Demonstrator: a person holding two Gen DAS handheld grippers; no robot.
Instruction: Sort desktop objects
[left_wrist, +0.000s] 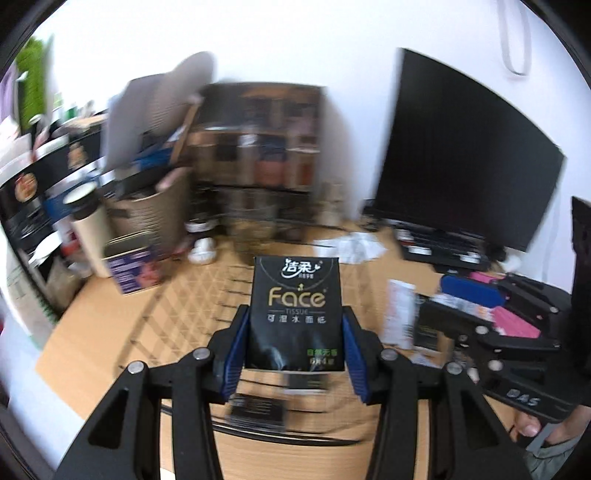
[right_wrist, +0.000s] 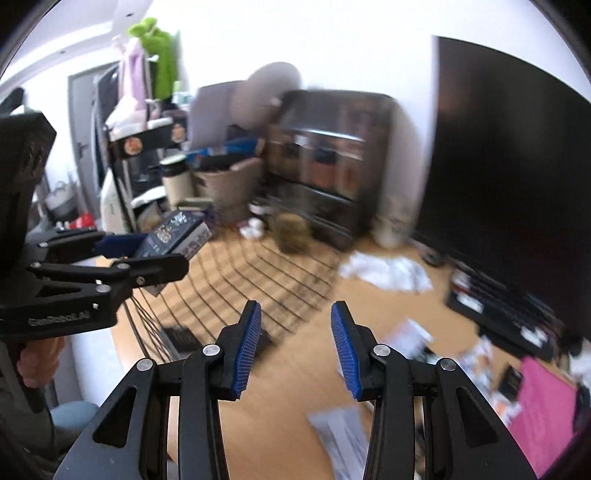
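My left gripper is shut on a black "Face" tissue pack and holds it upright above the wooden desk and a black wire rack. In the right wrist view the left gripper shows at the left with the tissue pack between its blue pads. My right gripper is open and empty above the desk, near the wire rack. It also shows at the right of the left wrist view.
A dark monitor and keyboard stand at the right. A dark drawer unit, woven basket, white cup and purple box line the back. Crumpled paper, a pink item and small packets lie on the desk.
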